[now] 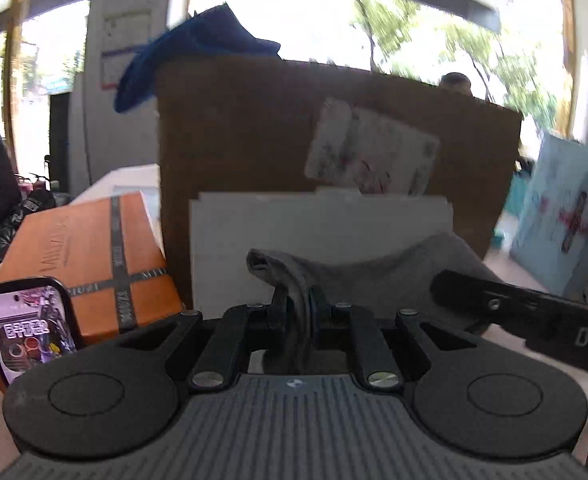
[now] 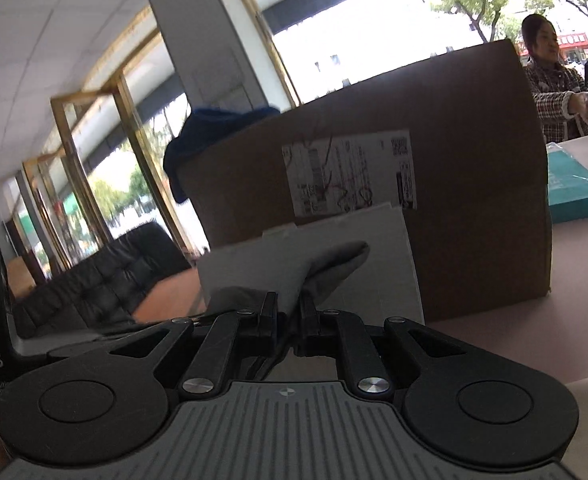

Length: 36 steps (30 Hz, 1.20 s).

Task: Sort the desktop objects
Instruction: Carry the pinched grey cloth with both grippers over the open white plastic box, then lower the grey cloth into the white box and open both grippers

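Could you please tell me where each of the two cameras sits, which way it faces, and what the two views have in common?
Left wrist: sits on the left gripper, facing forward at the brown cardboard box; its fingers pinch a grey cloth, and the right gripper's finger enters from the right.
Right wrist: sits on the right gripper, tilted, facing the same box; its fingers pinch the cloth.
Shared: box, cloth, white board, blue fabric.

My left gripper (image 1: 296, 312) and right gripper (image 2: 288, 316) look alike: matte black linkage bars pinned with silver screws, two round black discs at the sides, and a ribbed grey body between them. White "DAS" lettering marks the black housing.
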{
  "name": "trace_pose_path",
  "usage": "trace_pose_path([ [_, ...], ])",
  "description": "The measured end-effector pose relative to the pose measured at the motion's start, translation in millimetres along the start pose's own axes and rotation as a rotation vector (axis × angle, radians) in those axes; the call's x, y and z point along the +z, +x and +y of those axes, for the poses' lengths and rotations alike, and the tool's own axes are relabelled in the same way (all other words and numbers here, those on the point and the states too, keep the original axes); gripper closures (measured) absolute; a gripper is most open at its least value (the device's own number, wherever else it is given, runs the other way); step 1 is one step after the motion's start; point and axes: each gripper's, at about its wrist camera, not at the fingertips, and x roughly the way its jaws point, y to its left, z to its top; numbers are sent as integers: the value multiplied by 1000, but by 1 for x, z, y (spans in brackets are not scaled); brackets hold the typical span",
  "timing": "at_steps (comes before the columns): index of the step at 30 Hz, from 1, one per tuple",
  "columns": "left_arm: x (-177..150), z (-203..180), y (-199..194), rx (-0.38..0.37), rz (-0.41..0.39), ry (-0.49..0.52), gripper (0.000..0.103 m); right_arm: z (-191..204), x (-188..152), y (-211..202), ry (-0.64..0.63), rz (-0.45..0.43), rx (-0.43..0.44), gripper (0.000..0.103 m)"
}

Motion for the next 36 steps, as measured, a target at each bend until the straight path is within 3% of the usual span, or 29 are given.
trace_pose_path([
  [8,-7,-11,10,5,137,56,93,1,-9,-1,1,115,-48,90],
  [17,-13,-10,25,17,196,57,93,-7,-17,23,-11,214,-93,90],
  [36,-30,-11,45,34,282,76,93,-18,-33,45,-11,287,-161,90],
])
